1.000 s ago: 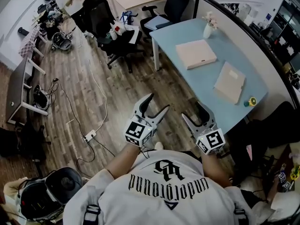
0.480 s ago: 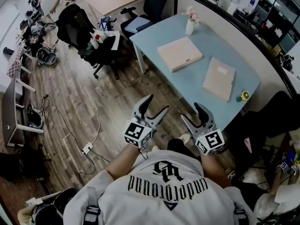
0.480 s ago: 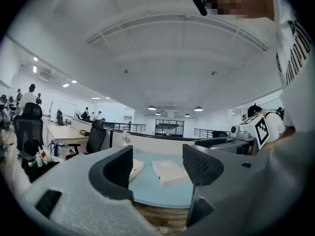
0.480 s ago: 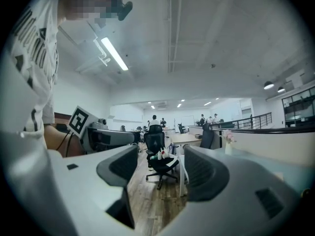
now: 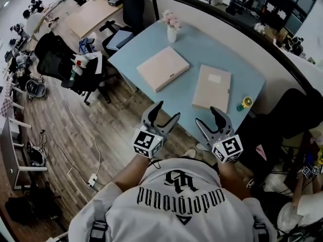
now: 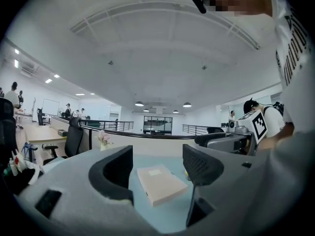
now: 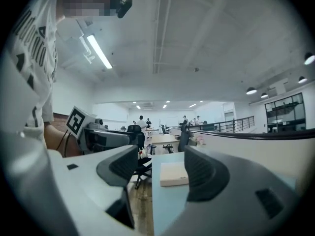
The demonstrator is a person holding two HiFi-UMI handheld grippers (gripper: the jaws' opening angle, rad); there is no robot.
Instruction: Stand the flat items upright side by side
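We hold the left gripper (image 5: 167, 111) and right gripper (image 5: 208, 121) with jaws apart and empty, near the blue table (image 5: 204, 47). The left file box (image 5: 162, 68) and right file box (image 5: 212, 87) lie flat there, side by side and apart. They look stiff, light and smooth, so we'd pinch a long edge.

Open-plan office: a blue desk (image 5: 202, 49), black swivel chairs (image 5: 53, 59), a long curved partition (image 5: 237, 38), ceiling lights (image 6: 187, 104), and further desks behind.
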